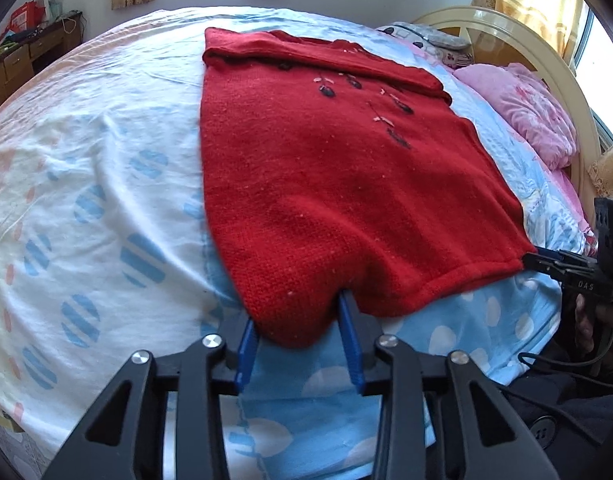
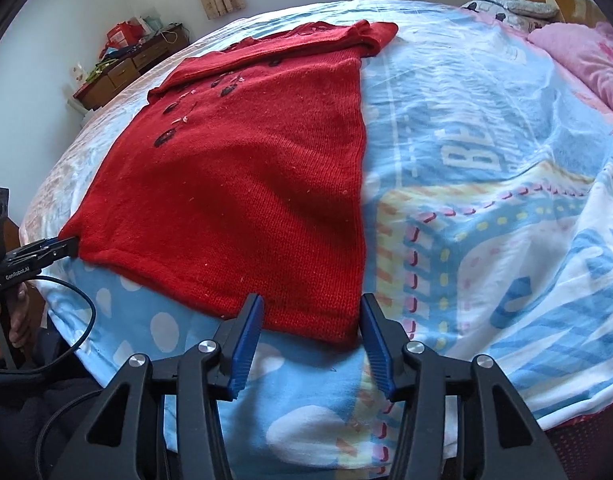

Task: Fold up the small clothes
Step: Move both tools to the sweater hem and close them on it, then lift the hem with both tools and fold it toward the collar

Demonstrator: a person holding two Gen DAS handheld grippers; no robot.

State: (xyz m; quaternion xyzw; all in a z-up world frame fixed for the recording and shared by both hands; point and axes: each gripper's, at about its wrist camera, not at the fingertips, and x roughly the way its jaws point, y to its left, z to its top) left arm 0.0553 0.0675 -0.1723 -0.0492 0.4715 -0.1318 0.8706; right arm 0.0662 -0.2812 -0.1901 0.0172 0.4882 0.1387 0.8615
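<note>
Blue-padded fingers (image 1: 246,354) of both grippers are set at the two near hem corners of one red knitted sweater.

One red knitted sweater (image 1: 326,184) with dark embroidered flowers is spread flat on the patterned blue-and-white bedsheet (image 1: 86,168), its sleeves folded in at the far end. The left gripper (image 1: 300,344) has the sweater's near left corner bunched between its pads, apparently pinched. The right gripper (image 2: 310,344) straddles the near right corner with a gap visible at each pad, so no grip is judged yet. Both corners are presumably taken so the hem can be lifted evenly toward the collar. Two grippers and one garment are counted.
</note>
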